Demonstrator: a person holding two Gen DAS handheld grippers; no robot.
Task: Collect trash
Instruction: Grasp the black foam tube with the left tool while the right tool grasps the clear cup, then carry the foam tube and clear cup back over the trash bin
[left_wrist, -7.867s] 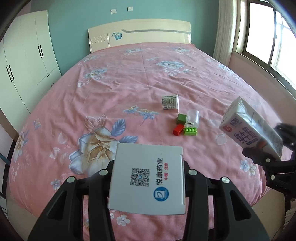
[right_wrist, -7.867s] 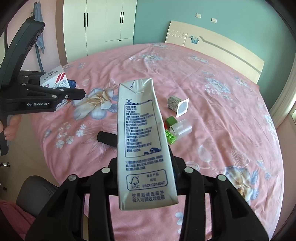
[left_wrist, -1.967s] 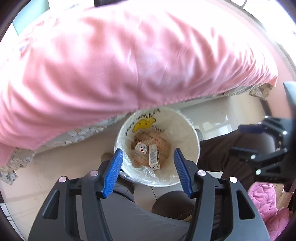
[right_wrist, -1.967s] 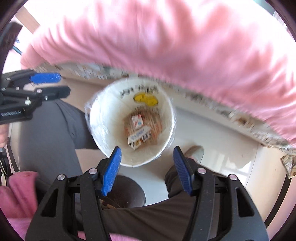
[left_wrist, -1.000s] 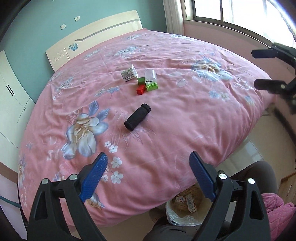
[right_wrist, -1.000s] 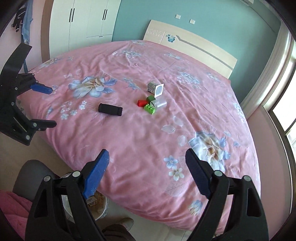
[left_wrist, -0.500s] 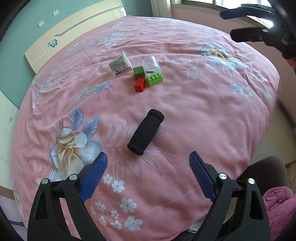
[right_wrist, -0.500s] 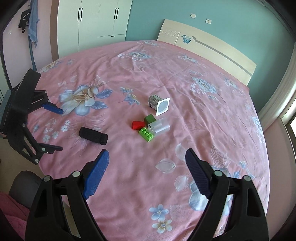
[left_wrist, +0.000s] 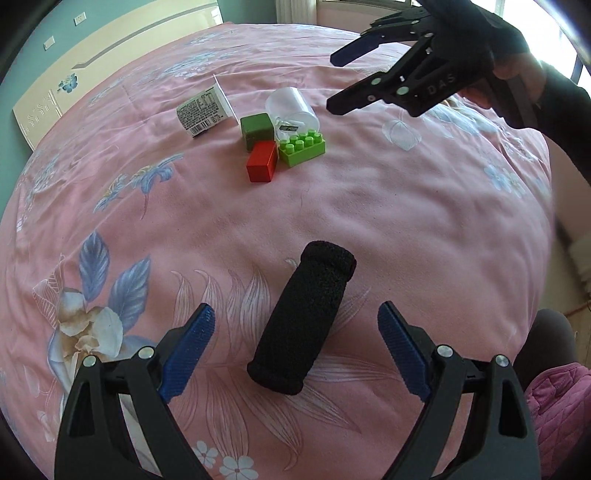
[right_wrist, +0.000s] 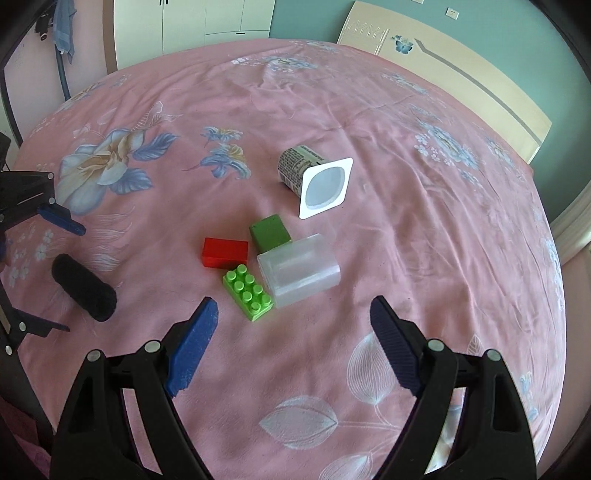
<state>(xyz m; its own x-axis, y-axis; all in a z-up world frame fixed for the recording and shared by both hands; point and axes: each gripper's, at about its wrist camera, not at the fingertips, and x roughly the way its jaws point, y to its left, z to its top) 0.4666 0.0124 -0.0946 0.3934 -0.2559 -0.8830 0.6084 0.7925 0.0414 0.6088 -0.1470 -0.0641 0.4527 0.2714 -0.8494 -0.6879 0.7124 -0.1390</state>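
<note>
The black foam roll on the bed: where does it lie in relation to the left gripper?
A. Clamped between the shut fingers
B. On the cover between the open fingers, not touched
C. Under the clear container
B: the black foam roll lies on the cover inside the left gripper's wide gap, clear of both pads.

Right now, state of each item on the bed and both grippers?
Black foam roll: lying on its side, between the open jaws of the left gripper, not gripped.
Yogurt cup: tipped on its side, mouth open.
Clear plastic container: lying on its side.
Green stud brick: studs up.
Red block: lying flat.
Dark green block: beside the container.
Right gripper: open, empty.
</note>
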